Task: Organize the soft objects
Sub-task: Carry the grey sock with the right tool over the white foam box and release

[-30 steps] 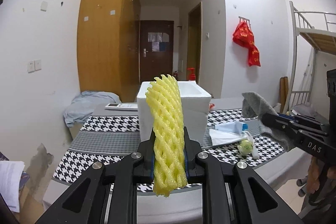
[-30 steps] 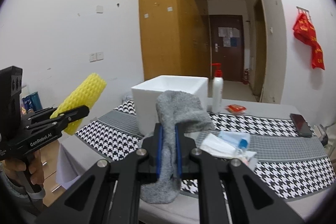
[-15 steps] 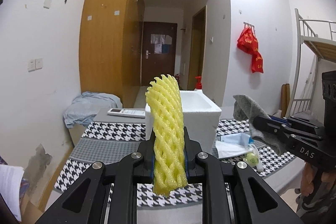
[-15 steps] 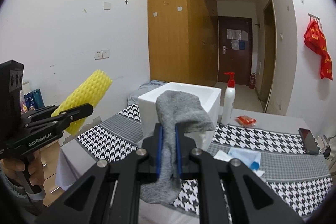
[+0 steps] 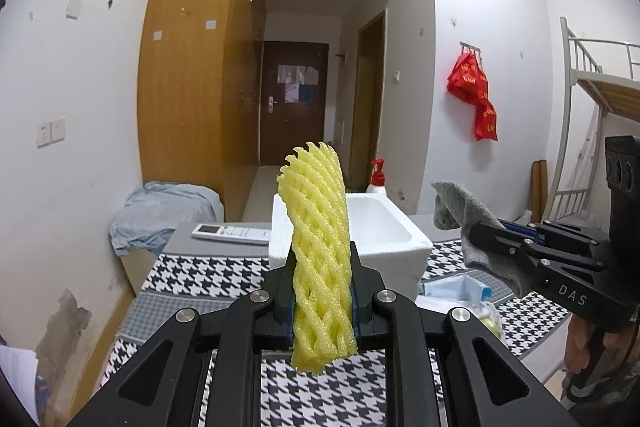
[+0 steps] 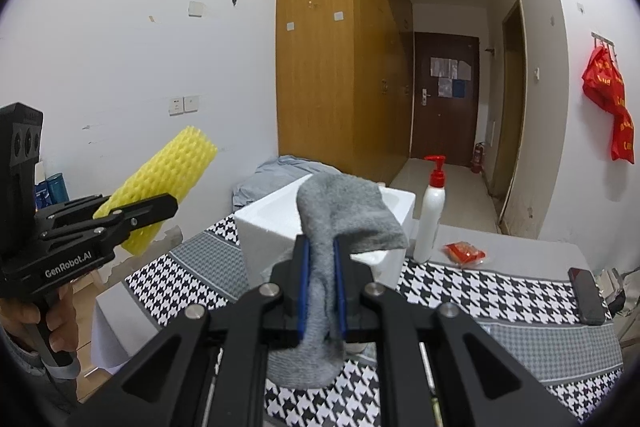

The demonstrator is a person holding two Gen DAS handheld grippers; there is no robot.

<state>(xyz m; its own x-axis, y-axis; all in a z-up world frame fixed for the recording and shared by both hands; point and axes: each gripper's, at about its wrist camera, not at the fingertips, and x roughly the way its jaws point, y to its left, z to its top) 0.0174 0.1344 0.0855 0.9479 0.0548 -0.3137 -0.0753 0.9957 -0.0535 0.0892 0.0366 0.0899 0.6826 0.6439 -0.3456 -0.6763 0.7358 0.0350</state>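
My left gripper [image 5: 322,301] is shut on a yellow foam net sleeve [image 5: 318,235] that stands upright between the pads; from the right wrist view the sleeve [image 6: 168,187] sticks out at the left, held by the left gripper [image 6: 148,209]. A grey sock [image 6: 340,215] droops over my right gripper [image 6: 320,283], which is shut on it. In the left wrist view the sock [image 5: 460,215] and the right gripper [image 5: 492,239] are at the right. Ahead of both, a white foam box [image 5: 384,231] [image 6: 268,227] sits open-topped on the houndstooth-covered table [image 5: 192,279].
On the table lie a remote control [image 5: 230,233], a blue-and-white packet [image 5: 456,287], a white pump bottle [image 6: 430,215], a red sachet [image 6: 464,253] and a dark phone [image 6: 586,295]. A blue cloth heap [image 5: 160,211] lies beyond the table's left end. A bunk-bed frame [image 5: 584,99] stands right.
Both grippers have risen and drawn back from the table with their loads; the foam box now sits lower and farther off, and its open inside shows.
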